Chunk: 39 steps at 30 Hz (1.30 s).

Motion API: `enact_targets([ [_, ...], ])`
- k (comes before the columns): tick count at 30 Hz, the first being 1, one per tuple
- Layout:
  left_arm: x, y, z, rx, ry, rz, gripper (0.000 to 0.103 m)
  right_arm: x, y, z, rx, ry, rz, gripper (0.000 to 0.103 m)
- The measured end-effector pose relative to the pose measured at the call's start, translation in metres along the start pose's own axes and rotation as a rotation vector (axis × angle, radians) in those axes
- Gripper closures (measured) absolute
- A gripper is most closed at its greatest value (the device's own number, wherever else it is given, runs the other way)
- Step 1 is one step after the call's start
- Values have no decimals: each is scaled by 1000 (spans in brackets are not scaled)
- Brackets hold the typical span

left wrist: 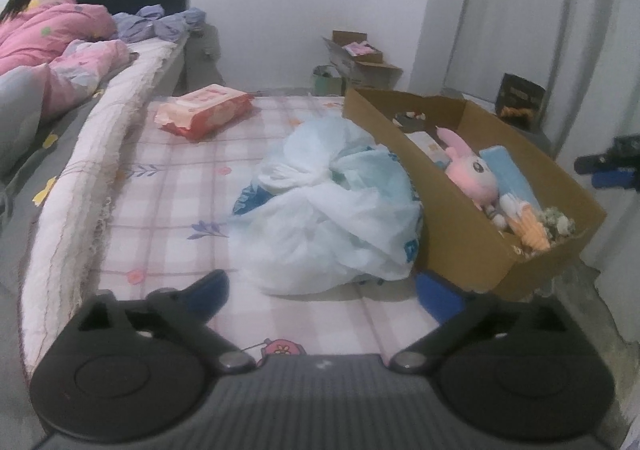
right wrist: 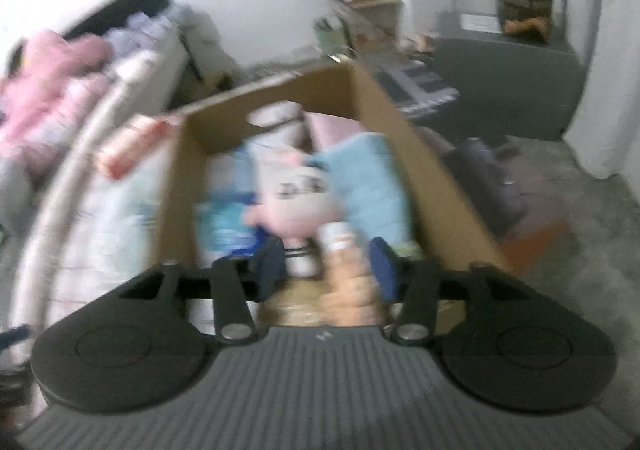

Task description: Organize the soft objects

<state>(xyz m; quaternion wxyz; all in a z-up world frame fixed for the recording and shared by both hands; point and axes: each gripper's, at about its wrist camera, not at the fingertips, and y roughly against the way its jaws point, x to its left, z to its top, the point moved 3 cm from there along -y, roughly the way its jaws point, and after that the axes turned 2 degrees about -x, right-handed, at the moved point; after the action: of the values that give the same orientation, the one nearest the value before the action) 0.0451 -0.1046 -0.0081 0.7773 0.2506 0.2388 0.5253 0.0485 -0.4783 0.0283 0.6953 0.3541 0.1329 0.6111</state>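
Plush bunny [left wrist: 474, 170], one; cardboard box [left wrist: 452, 234], one.

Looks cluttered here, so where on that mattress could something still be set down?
Free: the checked sheet between the wipes pack, the white plastic bag and the quilt edge. Crowded: the cardboard box, full of toys.

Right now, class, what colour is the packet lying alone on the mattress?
The packet is red-orange with a pale top, clearest in the left wrist view.
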Motion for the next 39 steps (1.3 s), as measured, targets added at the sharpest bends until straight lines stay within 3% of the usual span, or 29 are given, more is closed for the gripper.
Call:
enact_targets([
  [1,1,1,1,-1,9,-1,0,11,5,-6,-9,4,28,45],
  [3,3,1,3,8,33,10,0,33,14,-18,-27,10,77,29],
  [5,4,-1,5,26,55,51,0,55,21,-30,-58,19,111,20],
  [11,2,-4,9,62,52,119,0,97,28,-57,-86,65,138,1],
  [20,-6,-8,10,75,25,194,0,117,26,-87,-22,136,77,1],
  [24,-17,-2,10,47,13,175,0,118,23,-93,-7,140,60,1],
  [32,-42,-1,11,76,-14,147,0,124,25,-100,15,165,57,1],
  [39,-53,0,9,86,-16,128,1,105,23,-99,8,144,-8,1],
])
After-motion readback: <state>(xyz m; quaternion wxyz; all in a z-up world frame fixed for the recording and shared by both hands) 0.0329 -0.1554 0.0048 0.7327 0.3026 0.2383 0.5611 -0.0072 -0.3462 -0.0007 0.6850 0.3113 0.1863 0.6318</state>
